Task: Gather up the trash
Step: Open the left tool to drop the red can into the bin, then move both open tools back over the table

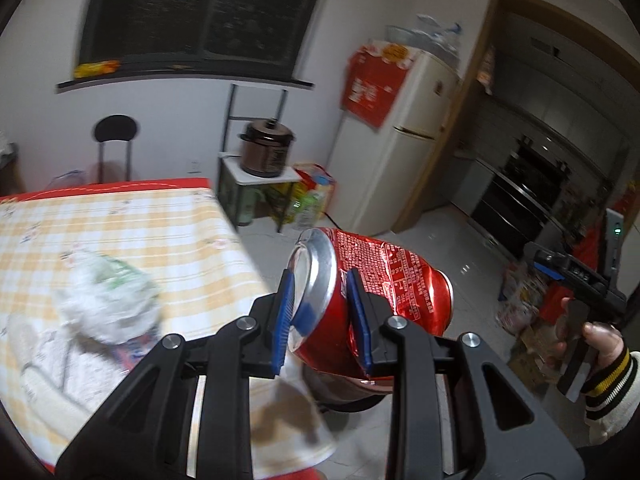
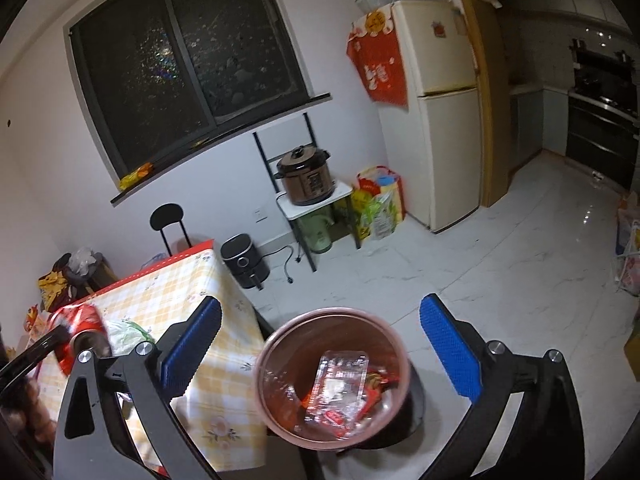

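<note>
Your left gripper [image 1: 322,316] has a crushed red soda can [image 1: 376,292] pinched between its blue pads [image 1: 358,316]; the can lies sideways in the grip with its silver end facing the left pad, and it hangs out past the right edge of the table [image 1: 168,232], over the floor; so that claw is narrow and holding the can. In the right wrist view the same can [image 2: 80,324] shows up as a red blur at the far left, above the table's near edge.

Your right gripper [image 2: 320,354] stands wide with nothing between its fingers [image 2: 450,350]; it hangs right above the pink trash bin [image 2: 276,344], which sits on the tiled floor just beside the table's right edge. Inside the bin you've got a clear plastic tray [image 2: 340,384] lying on top of some red wrappers [image 2: 376,396].

Still on the yellow checked tablecloth: a crumpled white and green plastic bag [image 1: 108,296] near the front edge, blurry in the left view; a pale printed bag or wrapper lies just in front of it, too smeared to read.

In the left view your right hand [image 1: 600,344], with a striped cuff, shows at the right edge gripping the other tool's handle.

Behind all that: a fridge [image 2: 444,120] by the doorway, and a brown rice cooker [image 2: 306,176] on a small white stand under the dark window.
</note>
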Demonstrator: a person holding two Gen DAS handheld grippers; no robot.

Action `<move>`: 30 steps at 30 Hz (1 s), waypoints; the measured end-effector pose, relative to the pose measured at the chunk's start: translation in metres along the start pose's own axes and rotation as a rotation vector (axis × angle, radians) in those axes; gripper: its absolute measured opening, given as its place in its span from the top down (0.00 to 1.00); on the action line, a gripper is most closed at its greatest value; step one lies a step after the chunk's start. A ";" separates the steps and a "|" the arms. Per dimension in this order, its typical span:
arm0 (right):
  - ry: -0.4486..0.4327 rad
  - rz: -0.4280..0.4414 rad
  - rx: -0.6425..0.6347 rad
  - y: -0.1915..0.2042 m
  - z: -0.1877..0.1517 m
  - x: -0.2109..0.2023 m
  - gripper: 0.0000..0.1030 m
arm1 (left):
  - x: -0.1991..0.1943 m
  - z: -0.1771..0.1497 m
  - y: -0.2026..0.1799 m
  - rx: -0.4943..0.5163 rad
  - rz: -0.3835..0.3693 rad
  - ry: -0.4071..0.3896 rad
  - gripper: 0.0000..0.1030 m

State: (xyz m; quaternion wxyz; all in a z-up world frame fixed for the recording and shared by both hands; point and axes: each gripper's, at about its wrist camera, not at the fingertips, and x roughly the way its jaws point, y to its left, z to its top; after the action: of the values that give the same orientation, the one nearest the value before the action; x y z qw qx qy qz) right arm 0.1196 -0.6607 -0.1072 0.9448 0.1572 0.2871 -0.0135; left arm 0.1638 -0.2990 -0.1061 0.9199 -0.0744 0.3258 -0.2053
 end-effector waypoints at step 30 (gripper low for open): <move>0.040 0.093 0.025 -0.034 -0.002 0.011 0.05 | -0.002 0.023 -0.004 -0.080 0.164 -0.098 0.06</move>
State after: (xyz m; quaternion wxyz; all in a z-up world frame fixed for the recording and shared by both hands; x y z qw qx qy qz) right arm 0.1241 -0.6913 -0.1245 0.9365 0.1823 0.2980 0.0303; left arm 0.1759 -0.3020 -0.0859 0.9448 -0.0940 0.2932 -0.1123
